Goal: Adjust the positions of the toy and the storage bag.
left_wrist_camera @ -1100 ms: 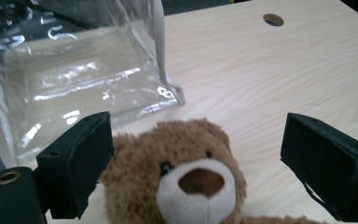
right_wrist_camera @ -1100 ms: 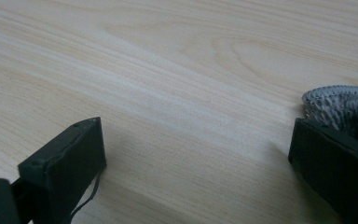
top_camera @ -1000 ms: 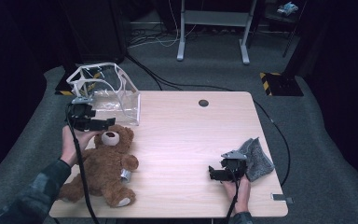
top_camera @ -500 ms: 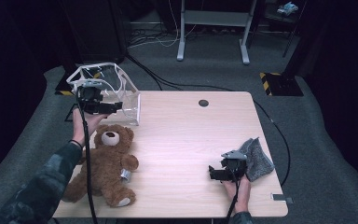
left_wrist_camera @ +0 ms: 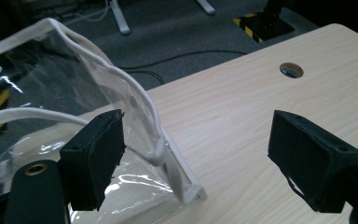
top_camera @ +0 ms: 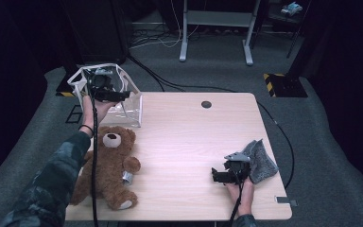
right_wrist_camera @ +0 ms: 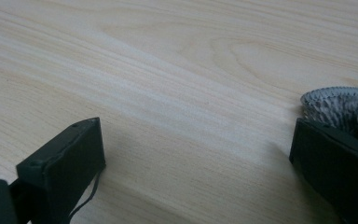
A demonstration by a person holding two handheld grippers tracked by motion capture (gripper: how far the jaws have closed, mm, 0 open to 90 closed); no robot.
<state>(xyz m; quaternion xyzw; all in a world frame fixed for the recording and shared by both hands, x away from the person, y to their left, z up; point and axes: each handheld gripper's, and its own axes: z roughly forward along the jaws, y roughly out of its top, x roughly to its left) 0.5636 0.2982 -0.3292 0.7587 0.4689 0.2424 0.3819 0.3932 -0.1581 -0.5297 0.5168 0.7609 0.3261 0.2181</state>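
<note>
Bag (top_camera: 123,106) x1, teddy (top_camera: 108,165) x1, cloth (top_camera: 260,161) x1

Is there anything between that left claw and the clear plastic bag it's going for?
Nothing visible. The left gripper is open at the bag, whose white rim already sits just inside one jaw, with only bare table between the jaws otherwise.

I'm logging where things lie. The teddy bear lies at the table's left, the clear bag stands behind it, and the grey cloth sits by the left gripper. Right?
Not quite: the grey cloth sits by the right gripper, as the high view shows. The teddy bear and clear bag are as you say.
</note>
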